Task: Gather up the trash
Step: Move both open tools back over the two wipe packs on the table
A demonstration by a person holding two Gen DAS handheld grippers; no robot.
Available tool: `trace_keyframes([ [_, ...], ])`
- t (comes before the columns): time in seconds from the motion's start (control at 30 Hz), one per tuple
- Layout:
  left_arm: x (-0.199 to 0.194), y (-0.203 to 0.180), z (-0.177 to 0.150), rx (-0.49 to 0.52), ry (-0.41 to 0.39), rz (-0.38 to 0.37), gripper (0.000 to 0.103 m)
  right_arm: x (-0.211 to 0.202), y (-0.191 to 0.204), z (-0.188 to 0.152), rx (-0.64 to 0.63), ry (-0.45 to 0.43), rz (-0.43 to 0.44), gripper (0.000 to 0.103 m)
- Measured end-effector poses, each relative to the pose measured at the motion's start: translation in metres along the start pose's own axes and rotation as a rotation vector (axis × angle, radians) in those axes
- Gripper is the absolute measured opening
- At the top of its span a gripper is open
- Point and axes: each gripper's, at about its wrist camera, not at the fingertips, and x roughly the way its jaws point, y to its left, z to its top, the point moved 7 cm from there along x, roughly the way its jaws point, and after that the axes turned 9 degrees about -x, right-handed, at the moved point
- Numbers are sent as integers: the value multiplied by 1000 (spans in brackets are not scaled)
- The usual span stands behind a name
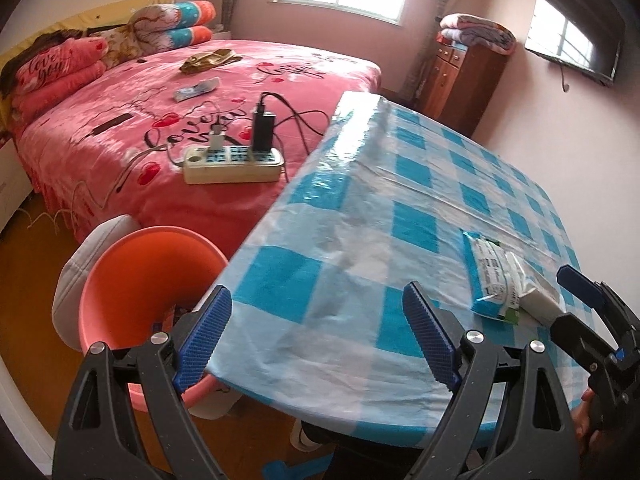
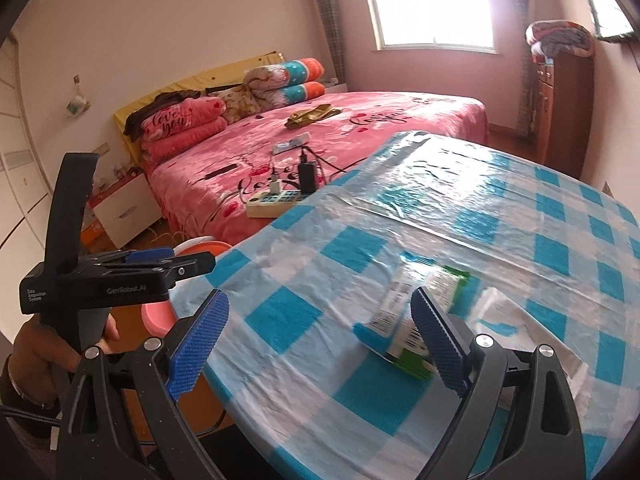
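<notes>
Left wrist view: the left tool (image 1: 316,336) is held open and empty over the worktop (image 1: 400,200) edge. A wrapper (image 1: 490,276) lies on the worktop, right of it. The right tool (image 2: 320,344), also open, is just beside the wrapper (image 2: 404,312). An orange bin (image 1: 148,280) stands left of the worktop.

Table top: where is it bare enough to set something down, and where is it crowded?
The checked table is bare from its far end by the bed down to the near edge beside the orange bin. The only clutter is the wrapper and clear plastic near the right gripper.
</notes>
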Motion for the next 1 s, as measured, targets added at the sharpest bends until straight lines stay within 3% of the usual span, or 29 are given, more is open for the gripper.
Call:
trace_keyframes([
  [1.0, 15, -137, -40, 266, 90, -102, 88, -69, -128, -75, 232, -7, -168, 91],
])
